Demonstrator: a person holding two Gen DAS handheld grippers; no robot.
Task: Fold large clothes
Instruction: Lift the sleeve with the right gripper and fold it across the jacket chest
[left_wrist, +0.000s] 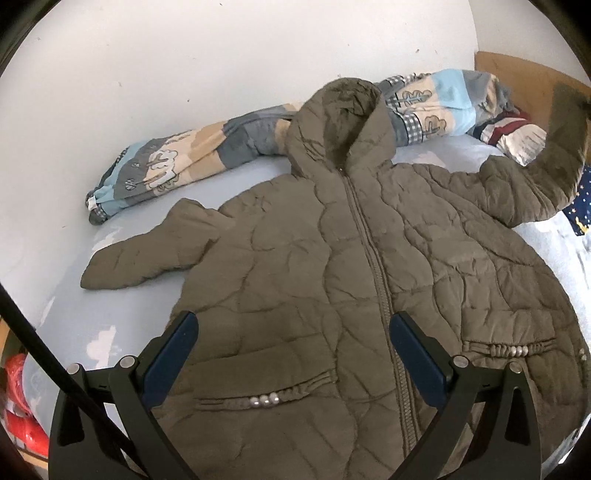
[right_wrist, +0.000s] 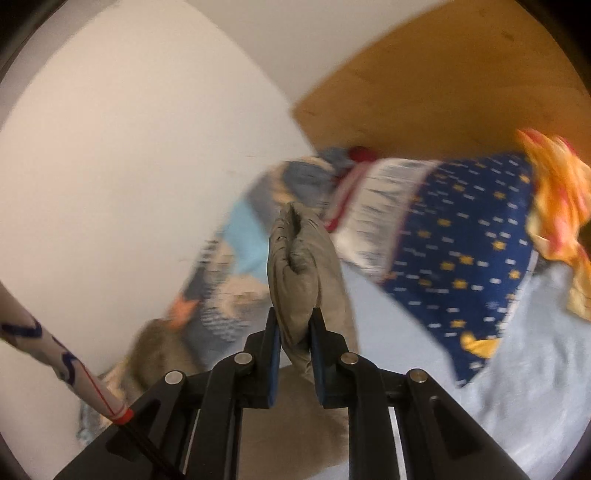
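1. The quilted jacket (left_wrist: 351, 277) lies front-up, zipped, on the bed (left_wrist: 66, 321), hood toward the wall (left_wrist: 221, 55). Its sleeve (right_wrist: 299, 273) on the right side is raised off the bed.
2. The right hand-held gripper (right_wrist: 295, 332) pinches the cuff end of that sleeve between pressed-together pads. The left hand-held gripper (left_wrist: 291, 354) stands spread over the lower front, holding nothing.
3. Step in hand, as judged: folding the raised sleeve across the chest. Carry it inward, lay it flat along the zip line, and release only once it rests; the free gripper could steady the body.
4. The left wrist view alone shows the whole jacket and the other sleeve (left_wrist: 147, 254) lying outstretched.
5. The right wrist view alone shows the grip itself, plus the star-patterned pillow (right_wrist: 461, 258), though blurred.
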